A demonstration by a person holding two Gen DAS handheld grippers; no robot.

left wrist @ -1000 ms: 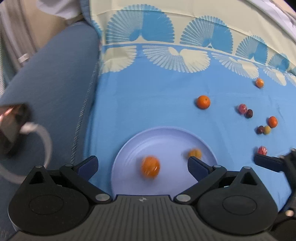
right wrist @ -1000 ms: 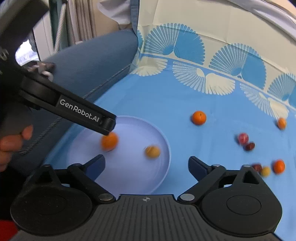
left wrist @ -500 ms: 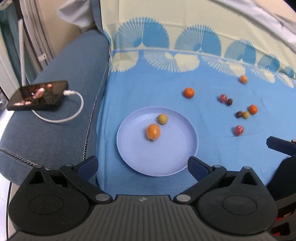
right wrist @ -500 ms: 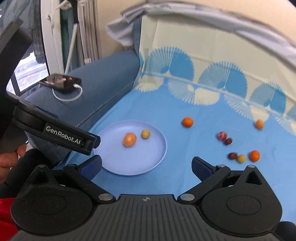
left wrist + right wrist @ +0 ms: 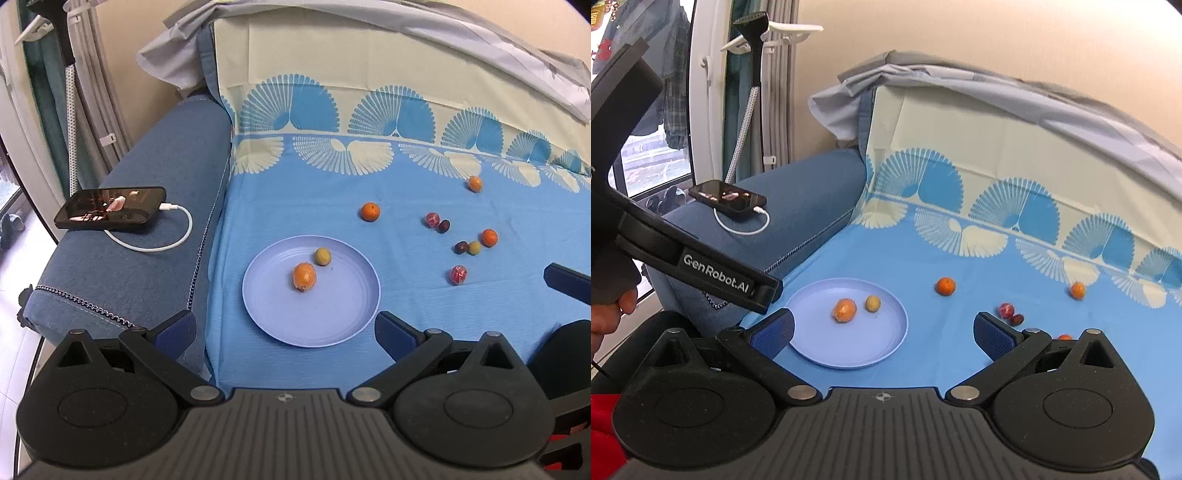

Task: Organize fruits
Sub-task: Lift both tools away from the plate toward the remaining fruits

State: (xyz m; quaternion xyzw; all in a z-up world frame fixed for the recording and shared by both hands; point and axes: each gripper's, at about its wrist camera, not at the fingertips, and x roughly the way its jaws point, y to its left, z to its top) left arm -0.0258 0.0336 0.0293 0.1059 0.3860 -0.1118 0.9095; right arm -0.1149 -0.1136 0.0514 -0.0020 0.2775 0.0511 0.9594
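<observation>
The plate [image 5: 343, 317] was pale lilac, carrying an orange fruit [image 5: 304, 277] and, at its one o'clock, a yellow-green one [image 5: 323, 256]. The cloth [image 5: 424, 302] was sky blue, with cream and blue fan motifs toward twelve o'clock. The armrest [image 5: 147, 258] was denim blue.

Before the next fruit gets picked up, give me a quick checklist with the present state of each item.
1. Left gripper open, holding nothing: ok.
2. Right gripper open, holding nothing: ok.
3. Plate flat on the blue cloth, with room left: ok.
4. Orange fruit and yellow fruit at rest inside the plate: ok.
5. All fruit gathered: not ok; the orange and several others lie on the cloth.
6. Phone on the armrest, away from the fruit: ok.
</observation>
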